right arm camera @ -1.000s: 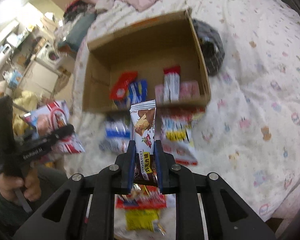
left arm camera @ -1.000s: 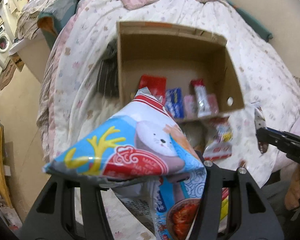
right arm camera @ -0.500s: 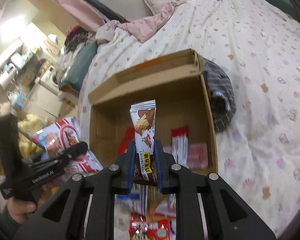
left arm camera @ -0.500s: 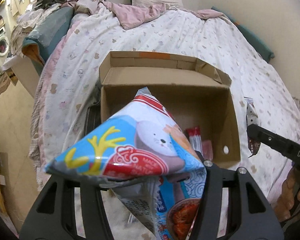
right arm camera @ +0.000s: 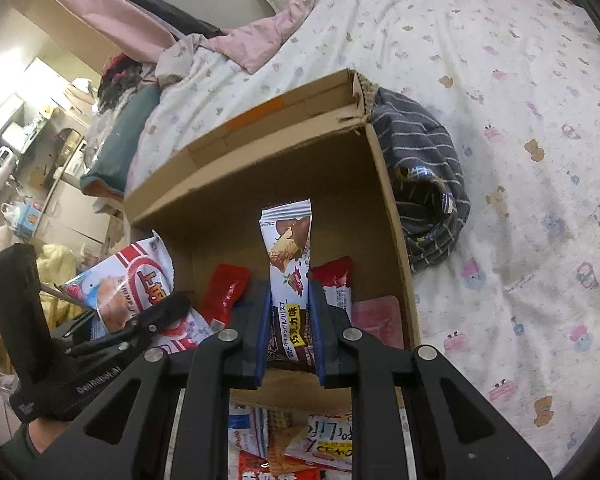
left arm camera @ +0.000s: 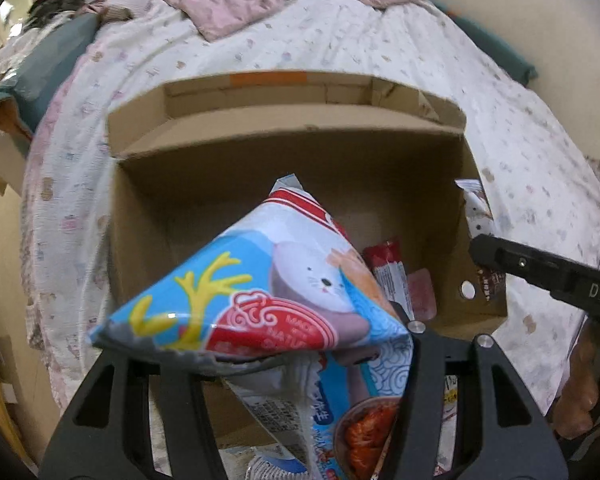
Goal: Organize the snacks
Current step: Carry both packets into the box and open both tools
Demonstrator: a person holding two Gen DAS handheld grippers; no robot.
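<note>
Evidently light, crinkly, slippery packets: right gripper (right arm camera: 288, 316) clamped mid-length on chocolate wafer bar (right arm camera: 287, 256), left gripper (left arm camera: 292, 364) pinching noodle bag (left arm camera: 260, 296), both above cardboard box (right arm camera: 340, 168).

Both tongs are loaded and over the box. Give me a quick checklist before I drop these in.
1. Left tongs shut on the noodle packet: ok.
2. Right tongs shut on the chocolate bar: ok, held upright.
3. Cardboard box open, flaps out of the way: ok.
4. Free floor space inside the box: ok at the back; the red packet and pink packet lie at the near side.
5. Gap between the two tongs: cannot tell, they look close.
6. Snacks left outside the box: not ok, several remain.
</note>
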